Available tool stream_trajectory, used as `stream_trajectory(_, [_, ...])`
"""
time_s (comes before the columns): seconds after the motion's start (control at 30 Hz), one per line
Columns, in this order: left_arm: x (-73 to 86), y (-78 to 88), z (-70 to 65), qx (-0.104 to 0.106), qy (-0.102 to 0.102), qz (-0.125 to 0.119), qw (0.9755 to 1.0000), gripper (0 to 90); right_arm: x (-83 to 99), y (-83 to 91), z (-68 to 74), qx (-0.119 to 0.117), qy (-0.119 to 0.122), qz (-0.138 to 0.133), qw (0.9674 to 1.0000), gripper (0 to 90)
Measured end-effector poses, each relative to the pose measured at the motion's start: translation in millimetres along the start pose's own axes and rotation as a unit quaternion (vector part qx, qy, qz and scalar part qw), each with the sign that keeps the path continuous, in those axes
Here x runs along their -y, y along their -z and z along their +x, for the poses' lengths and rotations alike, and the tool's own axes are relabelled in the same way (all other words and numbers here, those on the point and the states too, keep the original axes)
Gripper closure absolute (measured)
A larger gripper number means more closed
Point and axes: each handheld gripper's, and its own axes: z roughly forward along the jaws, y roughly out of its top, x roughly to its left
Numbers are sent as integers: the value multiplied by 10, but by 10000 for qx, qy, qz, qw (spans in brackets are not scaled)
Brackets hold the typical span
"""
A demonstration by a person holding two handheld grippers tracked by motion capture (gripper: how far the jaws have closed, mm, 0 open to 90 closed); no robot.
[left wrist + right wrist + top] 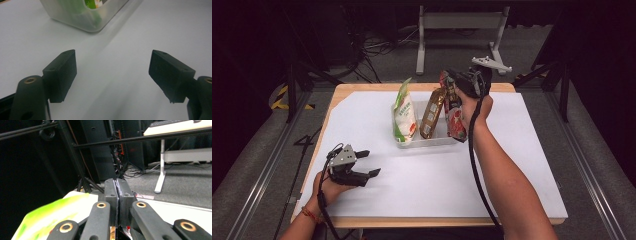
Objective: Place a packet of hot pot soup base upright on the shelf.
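A clear plastic bin [432, 141] stands mid-table and holds a green-and-white pouch [404, 117] and a brown-gold pouch [432, 114], both upright. My right gripper [452, 79] is raised over the bin's right end, shut on the top edge of a red pouch [455, 117]. The pouch hangs down to the bin's right end; whether its bottom is inside I cannot tell. In the right gripper view the jaws [117, 187] press together on a thin edge, with the green pouch [50, 217] below them on the left. My left gripper [371, 163] rests open at the front left, nothing between its fingers [62, 72], facing the bin [75, 17].
A white sheet [512, 165] covers the wooden table [362, 88]. Beyond the far edge are a white frame stand [459, 22], floor cables [377, 50] and dark tripod legs [292, 85]. Black bars [140, 139] cross the right gripper view.
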Motion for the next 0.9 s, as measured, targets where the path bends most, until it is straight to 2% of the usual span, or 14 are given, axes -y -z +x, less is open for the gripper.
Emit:
stream_trajectory(0.1, [2,-13,2,-5,20,21,10000,229,8,77,-10,25,221,39,9997,880])
stream_trajectory(0.27, [-10,-16,-31,-8,-47,53,10000,225,-45,143,-74,-79,499,397,9979,862])
stream_trajectory(0.33, [-3,-22,-22,3,-13,80,10000,224,-53,152,-102,-255,483,644,9964,830])
stream_trajectory(0.4, [0,-27,-17,11,5,96,10000,222,-50,164,-105,-222,512,647,9963,826])
stream_trajectory(0.43, [2,-31,-14,22,4,110,9999,222,-32,170,-124,-230,586,816,9947,762])
stream_trajectory(0.47, [2,-33,-17,35,3,120,9999,222,-24,166,-135,-262,604,864,9941,753])
stream_trajectory(0.53, [1,-35,-19,32,-14,130,9999,222,-18,172,-144,-178,625,894,9939,747])
stream_trajectory(0.57, [2,-38,-22,46,-23,142,9999,221,-11,177,-188,-340,495,934,9938,727])
stream_trajectory(0.7, [5,-44,-21,51,-30,175,9998,220,-37,189,-211,-229,652,1082,9917,659])
stream_trajectory(0.73, [6,-46,-23,50,-28,162,9999,220,-43,195,-200,-104,765,1118,9907,704])
stream_trajectory(0.87, [3,-50,-27,52,-49,175,9998,222,-36,196,-197,37,882,1109,9899,768])
stream_trajectory(0.9, [0,-55,-30,54,-60,187,9998,223,-44,197,-177,210,1030,1124,9881,825])
